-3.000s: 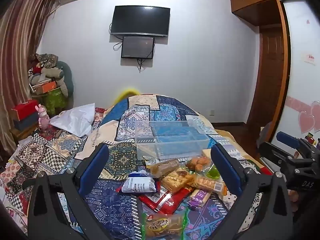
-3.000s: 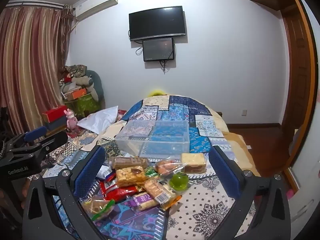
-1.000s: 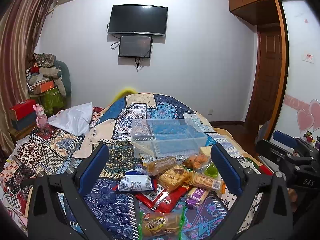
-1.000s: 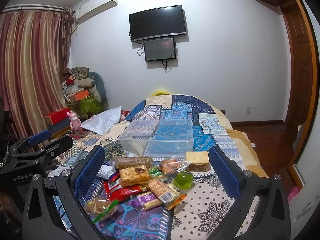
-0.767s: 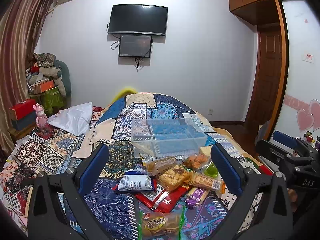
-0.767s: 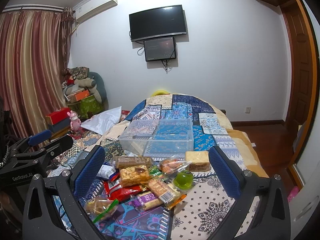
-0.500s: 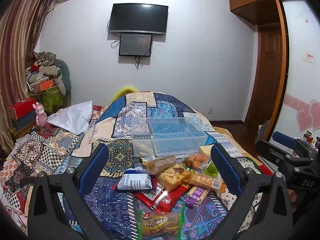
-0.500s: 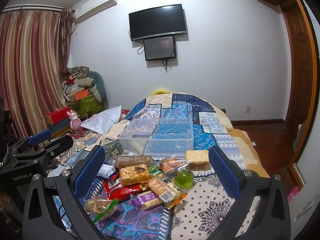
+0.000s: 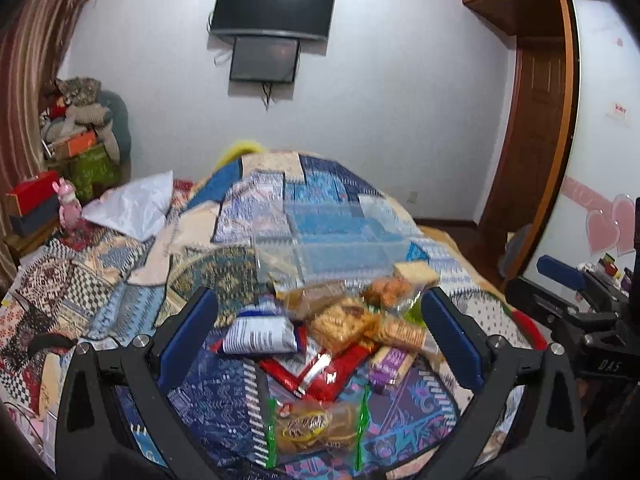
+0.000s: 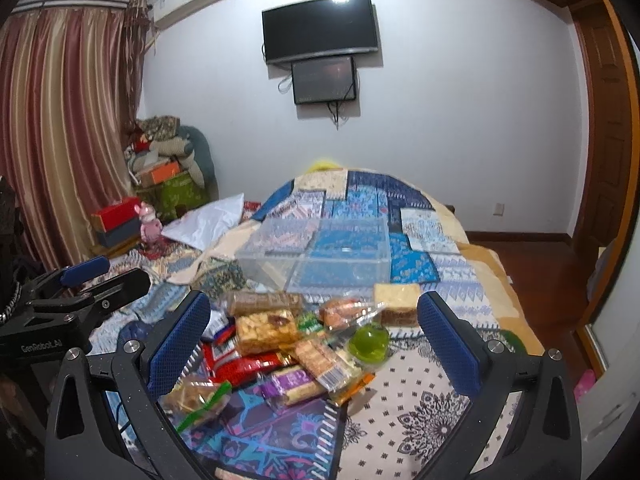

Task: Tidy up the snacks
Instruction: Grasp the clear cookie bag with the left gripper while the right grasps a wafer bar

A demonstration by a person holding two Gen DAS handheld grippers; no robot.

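Snacks (image 10: 288,344): heaped on quilt (image 10: 420,412), clear bin (image 10: 316,256) at 12 o'clock; left gripper (image 9: 320,336) and right gripper (image 10: 312,336) both spread wide, empty.

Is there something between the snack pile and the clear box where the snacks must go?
Nothing visible blocks it. The clear box stands open-topped just behind the snack pile, with only bedspread between. Both grippers are open, holding nothing.

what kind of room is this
Most likely a bedroom in a home: the snacks and clear plastic bin sit on a bed under a patchwork quilt, with a wall-mounted TV and striped curtains.
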